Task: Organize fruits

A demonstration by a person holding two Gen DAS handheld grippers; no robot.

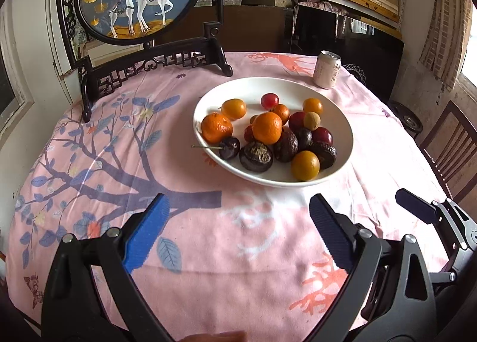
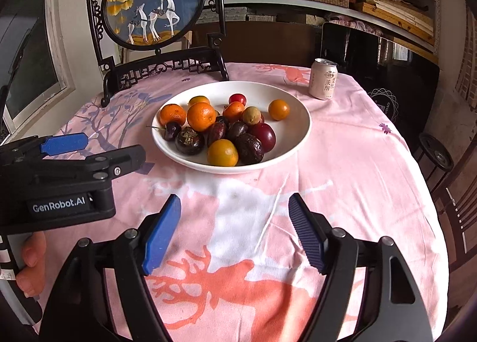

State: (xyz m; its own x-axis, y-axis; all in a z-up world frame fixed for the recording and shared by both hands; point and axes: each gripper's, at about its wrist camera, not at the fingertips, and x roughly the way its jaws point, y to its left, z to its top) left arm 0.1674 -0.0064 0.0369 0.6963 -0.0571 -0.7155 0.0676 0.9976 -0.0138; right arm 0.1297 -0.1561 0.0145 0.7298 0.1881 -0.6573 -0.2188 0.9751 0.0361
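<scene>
Left wrist view: the left gripper (image 1: 238, 222) gapes empty; ahead of its ribbed blue pads (image 1: 149, 231) sits a glossy white bowl (image 1: 342, 121) of round fruits (image 1: 266, 128).

Right wrist view: the right gripper (image 2: 234, 227) is spread, empty; bowl (image 2: 301, 130) and fruits (image 2: 201, 117) lie ahead, slightly left, on pink cloth (image 2: 342, 163).

Lower fruits (image 1: 304, 139) partly hidden, chair (image 1: 450, 148) cut off

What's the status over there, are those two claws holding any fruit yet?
Left gripper open, empty. Right gripper open, empty, short of the plate. Fruits all piled on it. Can behind, nothing blocking.
</scene>
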